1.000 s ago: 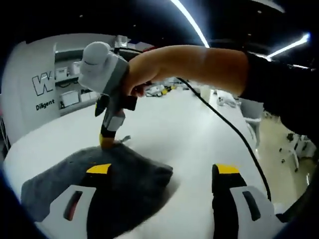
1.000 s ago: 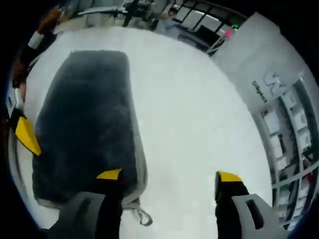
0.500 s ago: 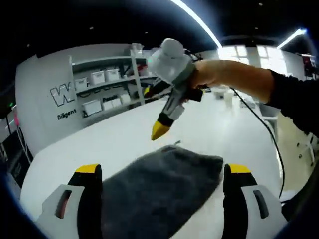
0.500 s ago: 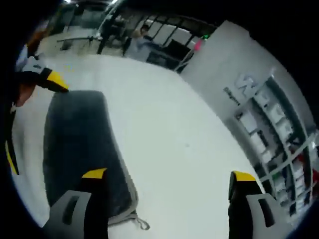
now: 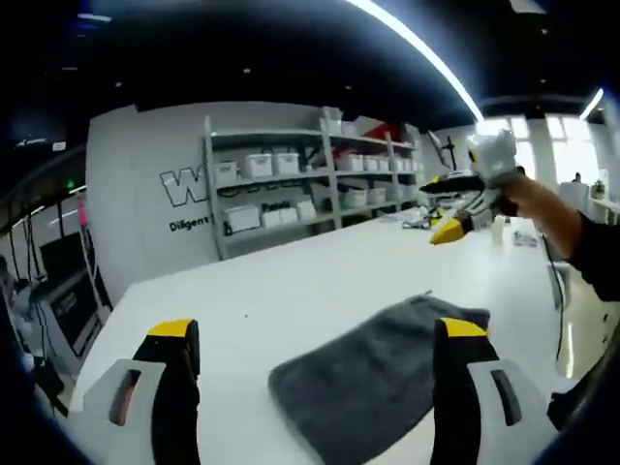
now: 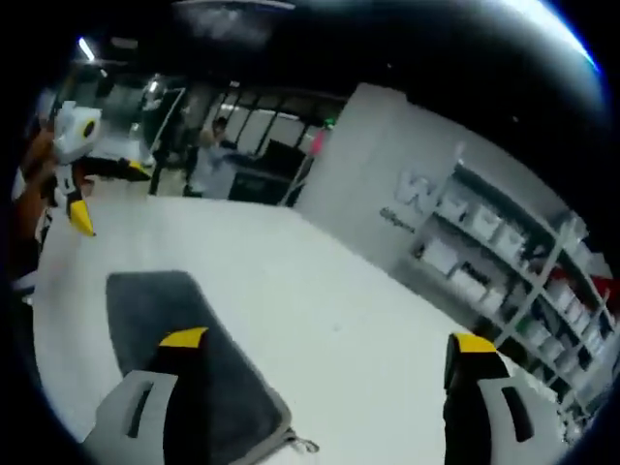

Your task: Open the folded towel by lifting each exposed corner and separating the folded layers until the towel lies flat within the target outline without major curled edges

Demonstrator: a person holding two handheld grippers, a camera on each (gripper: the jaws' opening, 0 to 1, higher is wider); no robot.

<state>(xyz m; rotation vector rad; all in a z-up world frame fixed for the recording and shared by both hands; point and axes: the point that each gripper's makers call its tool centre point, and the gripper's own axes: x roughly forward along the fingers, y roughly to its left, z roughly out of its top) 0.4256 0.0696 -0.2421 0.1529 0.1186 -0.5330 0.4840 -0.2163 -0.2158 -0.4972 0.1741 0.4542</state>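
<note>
Since a second ago both grippers have lifted off and drawn back from the folded grey towel [image 5: 383, 378]: the right gripper [image 5: 448, 231], which then had its yellow tips down at the towel's far edge, now shows in the left gripper view held high and well clear above the white table [image 5: 291, 291]. The towel lies unopened on the table, below and ahead of both grippers. In the left gripper view its long axis runs from near the lower middle up toward the right; in the right gripper view the towel [image 6: 165, 329] lies to the lower left, with a hemmed corner and small loop tag [image 6: 291, 441] nearest. That corner probably makes the right gripper [image 6: 325, 341] the nearer one for a first lift. The left gripper [image 5: 315, 329] has its jaws spread wide and holds nothing; the right gripper's jaws are likewise wide apart and empty. No target outline can be made out.
</note>
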